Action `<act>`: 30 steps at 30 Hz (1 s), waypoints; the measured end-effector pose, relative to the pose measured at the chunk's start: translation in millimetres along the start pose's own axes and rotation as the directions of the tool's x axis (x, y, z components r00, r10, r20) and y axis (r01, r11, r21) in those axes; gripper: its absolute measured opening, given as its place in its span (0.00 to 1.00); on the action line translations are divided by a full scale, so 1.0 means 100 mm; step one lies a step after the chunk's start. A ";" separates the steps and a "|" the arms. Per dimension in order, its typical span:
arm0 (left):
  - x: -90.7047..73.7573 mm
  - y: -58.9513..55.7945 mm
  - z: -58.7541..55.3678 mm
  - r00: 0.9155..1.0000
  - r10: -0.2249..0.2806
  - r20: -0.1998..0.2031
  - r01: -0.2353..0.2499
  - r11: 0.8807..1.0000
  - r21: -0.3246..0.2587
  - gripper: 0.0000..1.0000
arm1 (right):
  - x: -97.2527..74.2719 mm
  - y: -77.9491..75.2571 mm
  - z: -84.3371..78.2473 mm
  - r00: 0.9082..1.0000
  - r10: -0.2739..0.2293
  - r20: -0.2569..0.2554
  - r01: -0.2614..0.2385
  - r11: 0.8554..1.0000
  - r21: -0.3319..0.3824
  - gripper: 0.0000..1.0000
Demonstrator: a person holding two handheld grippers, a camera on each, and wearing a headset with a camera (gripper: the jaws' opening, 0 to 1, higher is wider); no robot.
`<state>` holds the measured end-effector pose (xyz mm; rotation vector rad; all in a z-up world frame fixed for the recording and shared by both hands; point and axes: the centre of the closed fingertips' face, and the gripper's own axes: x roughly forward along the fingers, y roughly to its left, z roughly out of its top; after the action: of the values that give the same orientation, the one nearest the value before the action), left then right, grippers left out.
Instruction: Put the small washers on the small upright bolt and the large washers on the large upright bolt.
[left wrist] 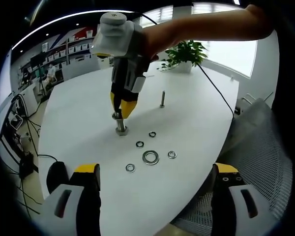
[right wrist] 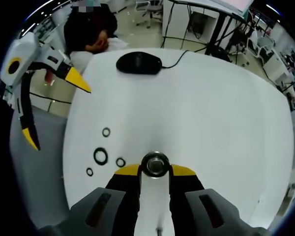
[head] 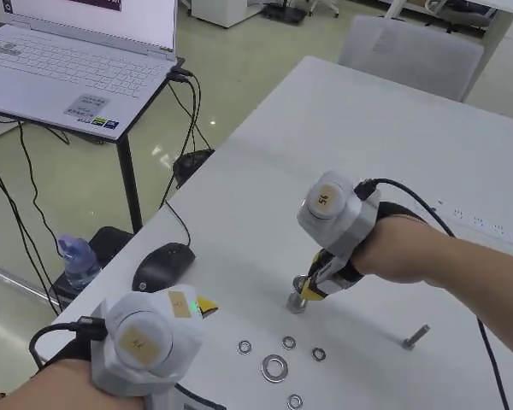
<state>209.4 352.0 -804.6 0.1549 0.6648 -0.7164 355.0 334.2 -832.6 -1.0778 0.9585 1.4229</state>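
Note:
The large upright bolt (head: 297,301) stands mid-table. My right gripper (head: 313,290) hangs right over it, shut on a large washer (right wrist: 155,164) at the bolt's top (left wrist: 121,124). The small bolt (left wrist: 162,98) stands upright farther off, to the right (head: 415,336). One more large washer (head: 274,369) lies flat among several small washers (head: 244,347) in front of the big bolt. My left gripper (left wrist: 156,168) is open and empty, held above the near table edge, short of the washers. It also appears from the side (right wrist: 54,108), jaws spread.
A black mouse (head: 162,265) with its cable lies near the table's left edge. A laptop (head: 77,51) sits on a side stand, with a water bottle (head: 77,260) on the floor below. A grey chair (head: 410,51) stands at the far end.

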 end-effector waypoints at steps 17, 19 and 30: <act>0.01 0.02 0.03 1.000 0.013 0.007 -0.013 1.000 0.004 0.95 | 0.26 0.00 -0.08 1.000 0.004 -0.027 -0.004 1.000 0.001 0.22; 0.01 0.02 0.02 1.000 0.015 0.008 -0.015 1.000 0.003 0.95 | 0.29 0.00 -0.10 1.000 0.001 -0.031 -0.001 1.000 0.001 0.22; -0.01 0.00 -0.02 1.000 0.017 0.000 -0.017 1.000 -0.006 0.94 | 0.35 0.02 -0.13 0.999 0.000 -0.040 0.000 1.000 0.001 0.22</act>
<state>208.1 352.9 -805.5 0.1551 0.6644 -0.6978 353.6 331.1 -870.0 -1.1089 0.9875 1.4052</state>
